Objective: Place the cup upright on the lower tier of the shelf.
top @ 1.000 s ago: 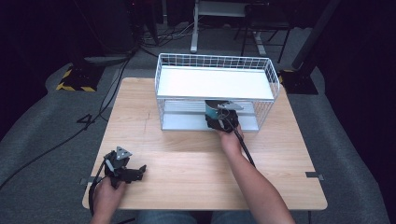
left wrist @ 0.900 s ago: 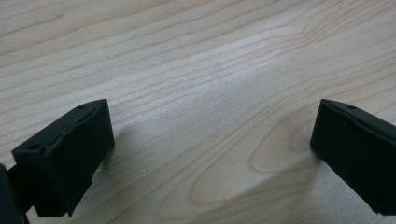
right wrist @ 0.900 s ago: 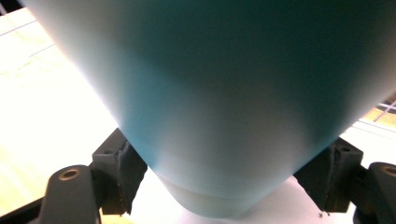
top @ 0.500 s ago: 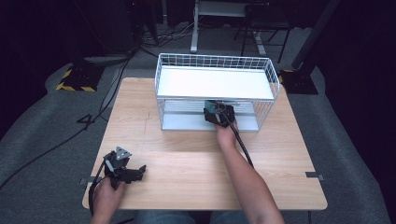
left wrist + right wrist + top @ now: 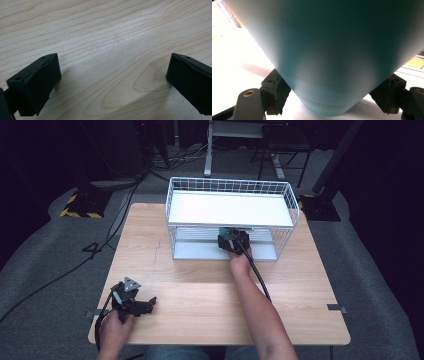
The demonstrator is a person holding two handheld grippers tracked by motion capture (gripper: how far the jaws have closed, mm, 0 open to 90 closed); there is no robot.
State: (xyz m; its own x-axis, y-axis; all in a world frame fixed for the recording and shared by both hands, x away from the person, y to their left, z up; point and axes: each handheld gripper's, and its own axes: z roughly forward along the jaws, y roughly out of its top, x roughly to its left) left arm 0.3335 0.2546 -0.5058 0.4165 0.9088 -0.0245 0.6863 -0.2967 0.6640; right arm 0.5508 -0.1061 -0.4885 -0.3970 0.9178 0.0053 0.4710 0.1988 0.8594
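A teal cup-like object [image 5: 329, 50] looms close in the right gripper view, its narrow end wedged between the two black jaws. My right gripper [image 5: 231, 240] is shut on it and reaches into the lower shelf of the white wire rack [image 5: 172, 222]; a bit of teal [image 5: 223, 234] shows at its tip. My left gripper [image 5: 144, 305] lies on the wooden table [image 5: 300, 290] near the front left corner. It is open, and in the left gripper view there is bare wood between its fingers [image 5: 37, 82].
The rack stands at the back middle of the table, with a white top shelf [image 5: 230, 209] and a grey lower shelf [image 5: 195, 251]. A black cable [image 5: 257, 275] trails along the right forearm. Dark floor with cables and stands surrounds the table.
My right gripper has pushed forward with the teal object, from just in front of the rack into its lower shelf. The left gripper has stayed still.
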